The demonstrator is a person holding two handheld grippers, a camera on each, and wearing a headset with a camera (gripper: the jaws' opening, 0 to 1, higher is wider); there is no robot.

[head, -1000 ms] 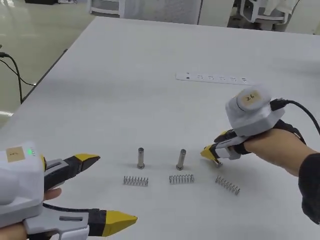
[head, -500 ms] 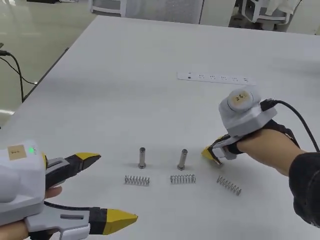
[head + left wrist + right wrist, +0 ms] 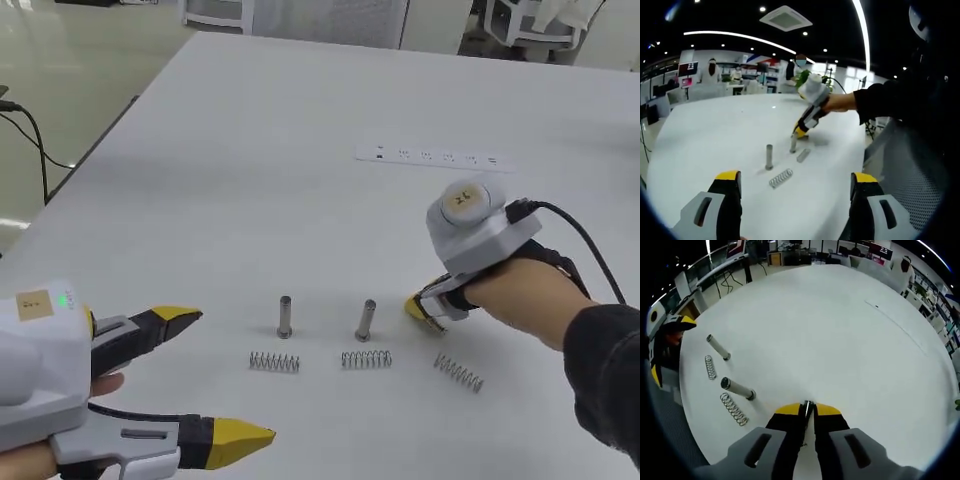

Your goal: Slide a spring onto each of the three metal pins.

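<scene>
**Left gripper**: nearest the person, low at the left of the head view. Its jaws are spread wide with nothing between them. The yellow tips point along the white table toward the row of parts and are well apart from all of them.

**Springs:** 3 lie flat on the table in a row beyond that gripper.
- The left spring and middle spring lie crosswise. Each is just on the near side of a pin and not touching it.
- The right spring lies at a slant, apart from the other 2. It is near the hand that holds the right gripper, on its near side.

**Pins:** 2 stand upright just behind the springs, the left pin and the middle pin. Both are bare, with no spring yet on either.

**Right gripper**: just right of the middle pin and level with the pin row, tips low over the table. In the right gripper view its jaws are closed on a thin metal shaft, the 3rd pin. The shaft shows as a sliver between the yellow tips. Whether the lower end of that pin touches the table cannot be told.

**Farther out:** a white power strip lies flat on the table, well apart from the parts. Beyond the far table edge stand office chairs.
</scene>
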